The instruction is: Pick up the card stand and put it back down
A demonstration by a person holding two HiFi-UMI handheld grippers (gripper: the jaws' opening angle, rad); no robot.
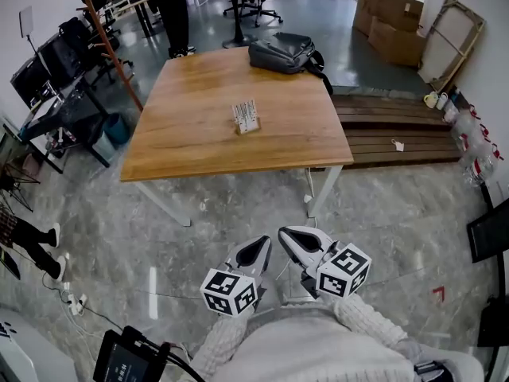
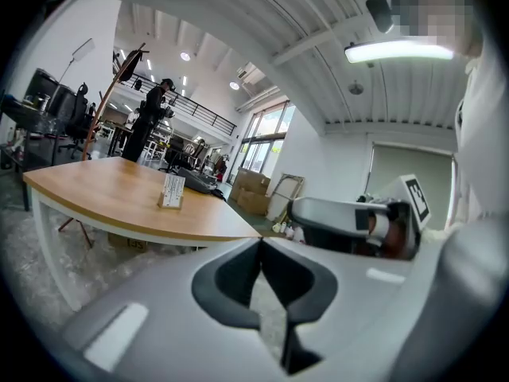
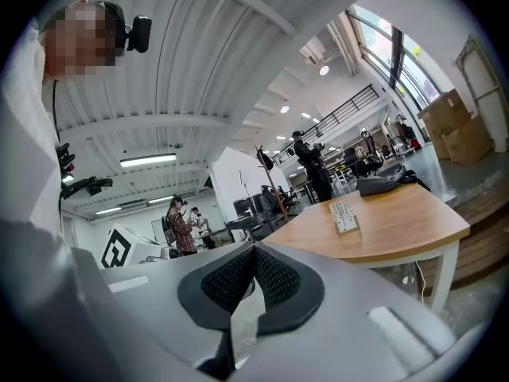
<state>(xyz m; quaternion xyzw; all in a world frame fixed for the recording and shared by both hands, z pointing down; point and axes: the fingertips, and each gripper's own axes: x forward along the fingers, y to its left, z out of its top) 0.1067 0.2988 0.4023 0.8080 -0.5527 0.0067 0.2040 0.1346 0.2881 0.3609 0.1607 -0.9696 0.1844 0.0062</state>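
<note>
The card stand [image 1: 246, 117] stood upright near the middle of the tabletop [image 1: 191, 138], untouched. The left gripper [image 1: 256, 251] and right gripper [image 1: 305, 239] hung side by side over the grey floor [image 1: 382, 237], short of the tabletop's near edge. Each gripper's own view showed its fingers pressed together on nothing. Only the right gripper view caught a person in a checked shirt [image 3: 181, 223], off the tabletop's left side. Only the head view showed a white power strip [image 1: 75, 302] on the floor, left of the tabletop. A dark backpack [image 1: 285, 52] lay at the tabletop's far edge, and a person in dark clothes [image 1: 171, 14] stood beyond it. Floor and the tabletop's near half separated grippers from card stand.
</note>
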